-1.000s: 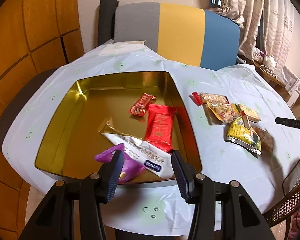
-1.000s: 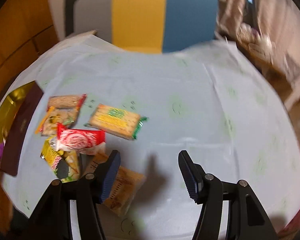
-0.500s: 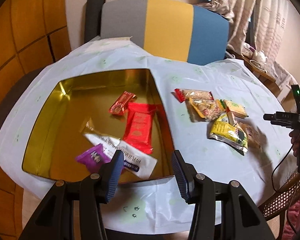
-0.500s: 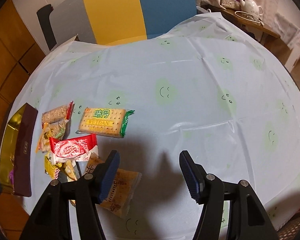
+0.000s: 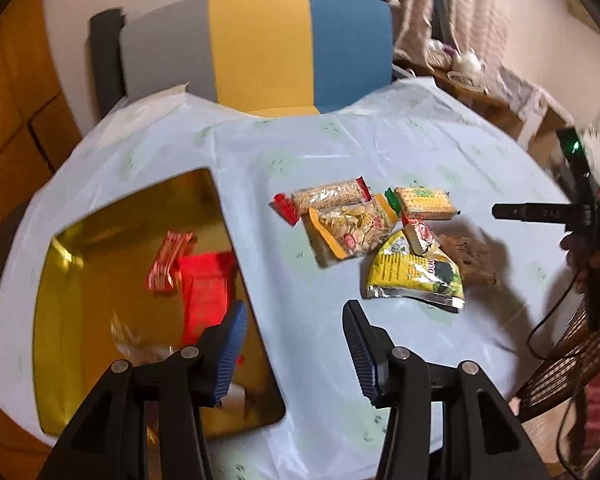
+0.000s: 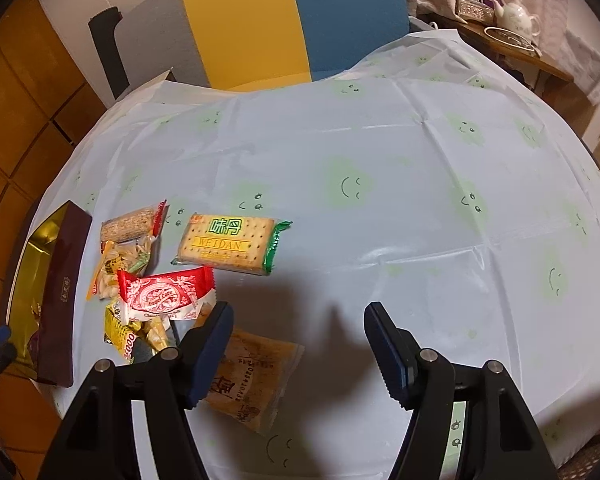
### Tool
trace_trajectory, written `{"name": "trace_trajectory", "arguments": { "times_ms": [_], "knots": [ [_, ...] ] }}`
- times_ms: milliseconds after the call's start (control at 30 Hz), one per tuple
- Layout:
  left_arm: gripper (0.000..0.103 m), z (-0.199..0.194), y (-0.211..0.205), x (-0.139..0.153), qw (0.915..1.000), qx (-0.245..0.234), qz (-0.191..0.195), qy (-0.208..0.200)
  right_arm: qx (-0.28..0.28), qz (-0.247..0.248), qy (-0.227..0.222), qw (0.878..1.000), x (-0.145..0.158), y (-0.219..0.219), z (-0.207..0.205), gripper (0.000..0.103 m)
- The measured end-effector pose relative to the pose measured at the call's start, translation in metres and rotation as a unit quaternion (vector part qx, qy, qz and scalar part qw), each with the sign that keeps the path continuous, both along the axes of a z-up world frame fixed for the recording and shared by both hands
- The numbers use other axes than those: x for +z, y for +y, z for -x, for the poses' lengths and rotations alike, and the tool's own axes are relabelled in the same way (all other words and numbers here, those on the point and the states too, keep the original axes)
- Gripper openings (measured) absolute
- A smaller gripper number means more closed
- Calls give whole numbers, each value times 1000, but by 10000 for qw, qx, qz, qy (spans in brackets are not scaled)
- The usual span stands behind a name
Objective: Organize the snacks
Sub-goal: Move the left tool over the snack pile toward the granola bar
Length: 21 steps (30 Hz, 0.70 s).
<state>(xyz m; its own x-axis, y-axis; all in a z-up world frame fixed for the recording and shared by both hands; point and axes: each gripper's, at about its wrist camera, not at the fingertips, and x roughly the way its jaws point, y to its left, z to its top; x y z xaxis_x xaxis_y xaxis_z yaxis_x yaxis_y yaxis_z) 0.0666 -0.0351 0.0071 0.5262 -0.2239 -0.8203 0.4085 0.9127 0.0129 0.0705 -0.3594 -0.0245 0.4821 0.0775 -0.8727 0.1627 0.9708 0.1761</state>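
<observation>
Snacks half sorted, both grippers empty.
My right gripper (image 6: pixel 298 350), jaws opening, hovers over the brown cracker packet (image 6: pixel 252 380); I'd straddle its short width. Left gripper (image 5: pixel 294 350) stands apart beside the gold tin (image 5: pixel 60 320).

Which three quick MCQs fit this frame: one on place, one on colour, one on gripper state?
1. Where does the WEIDAN cracker pack lie?
A. in the gold tin
B. on the tablecloth
C. on the chair

2. What colour is the tin's inside?
A. gold
B. silver
C. white

3. What is between the right gripper's jaws?
A. the cracker pack
B. the red-and-white candy pack
C. nothing

Key: 1 B, it lies flat on the tablecloth, outside the tin. 2 A, the walls and floor shine gold. 3 C, the jaws are opening with only cloth behind the gap.
</observation>
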Motion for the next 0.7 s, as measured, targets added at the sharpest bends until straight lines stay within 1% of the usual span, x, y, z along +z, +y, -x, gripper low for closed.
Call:
{"name": "trace_trajectory", "arguments": {
  "times_ms": [67,200,267,367,400,533,633,700],
  "knots": [
    [50,-9,-10,0,9998,-170,-85,16,31,5,-7,10000,1,2,0,69],
    [50,-32,-35,-2,9973,-616,-393,-20,87,-16,-36,10000,1,5,0,69],
    [50,-44,-46,-6,9949,-866,-502,119,104,-32,-68,9999,2,5,0,69],
    [50,-66,-66,-17,9886,-1243,-781,328,128,-99,-112,9998,4,6,0,70],
    [50,-75,-74,-22,9858,-1340,-951,333,138,-106,-110,9998,4,6,0,70],
    [50,-97,-96,-32,9783,-1619,-1257,312,216,-143,-106,9996,4,8,0,70],
    [50,-112,-111,-43,9696,-1867,-1552,308,268,-182,-142,9994,5,9,1,71],
    [50,-122,-123,-54,9612,-2076,-1786,337,274,-205,-158,9993,5,9,1,72]
  ]
}}
